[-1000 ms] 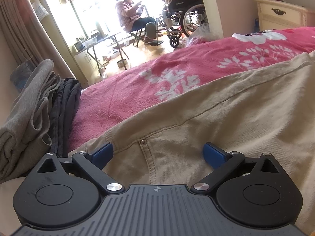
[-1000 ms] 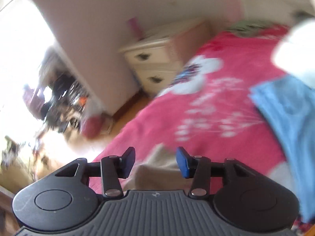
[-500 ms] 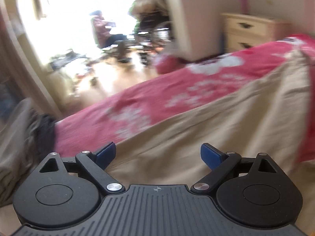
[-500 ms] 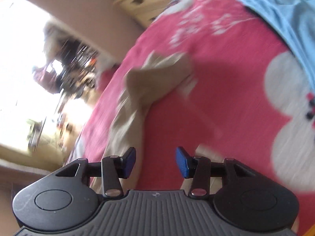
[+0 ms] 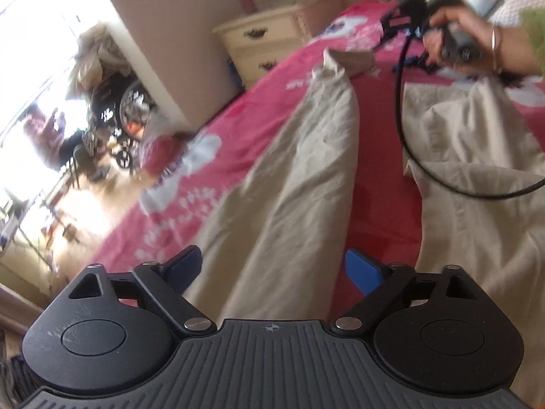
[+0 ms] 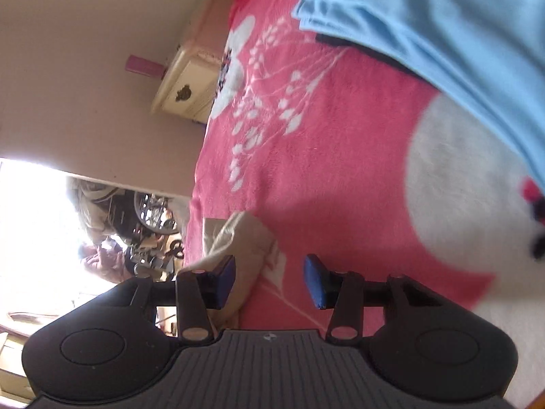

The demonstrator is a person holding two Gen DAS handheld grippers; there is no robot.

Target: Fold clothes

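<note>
I'm looking down my left tongs at beige trousers spread on the bed's pink floral blanket. One trouser leg is running away from the tongs toward the far bed edge, wrinkled, with its cuff flipped up and crumpled. The other leg is lying to the right, creased and partly doubled over itself, with a strip of bare pink blanket between the two legs. My left tongs are standing wide with the jaws closing; the near leg's fabric is sitting in the gap between the blue pads, but they aren't pressing on it.

In the same view my right hand is gripping the handle of the right tongs near the flipped cuff; a black cable is looping down over the trousers.

From the right wrist, my right tongs are sitting about half apart with nothing in them, over pink blanket. The trouser cuff is lying just beside the left pad, folded back, not between the pads. A light blue garment is lying further up the bed, well apart from the trousers. A cream nightstand is standing beside the bed.
</note>
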